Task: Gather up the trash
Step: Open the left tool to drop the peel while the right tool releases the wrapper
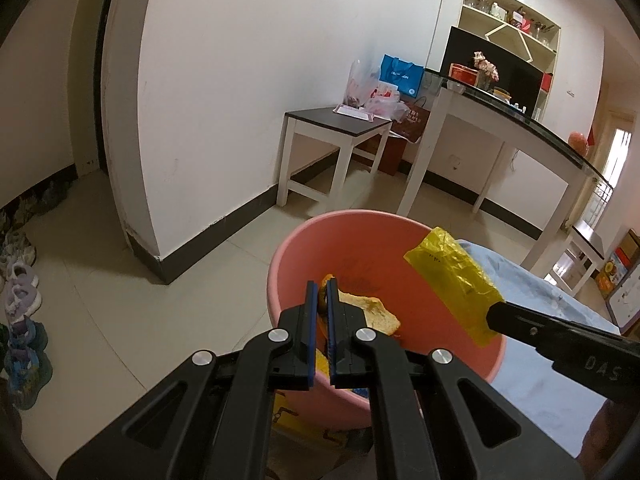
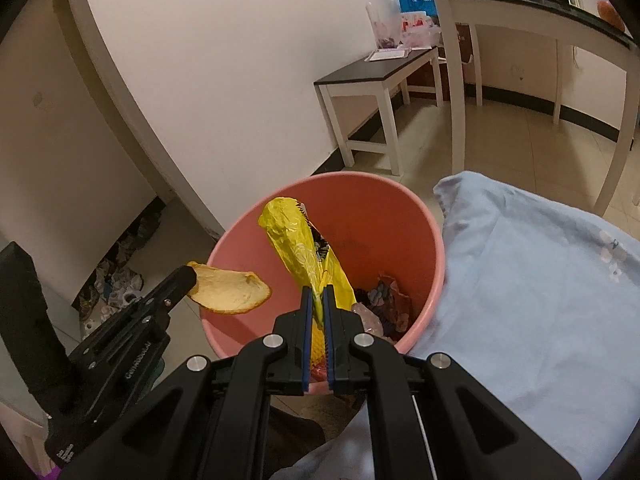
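A pink bin [image 1: 288, 264] [image 2: 404, 208] stands on the tiled floor right below both grippers. My left gripper [image 1: 321, 286] [image 2: 192, 274] is shut on a curved orange peel [image 1: 374, 310] [image 2: 230, 290], which hangs over the bin's left rim. My right gripper [image 2: 318, 292] [image 1: 494, 314] is shut on a crumpled yellow plastic wrapper [image 2: 296, 244] [image 1: 456, 276] that sticks up over the bin's mouth. Crumpled wrappers [image 2: 390, 304] lie at the bottom of the bin.
A light blue cloth [image 2: 540, 280] [image 1: 532, 292] covers a surface touching the bin's right side. A low dark-topped white table [image 1: 340, 120] and a taller glass-topped table [image 1: 520, 120] stand by the wall. Several shoes [image 1: 20, 292] line the floor at left.
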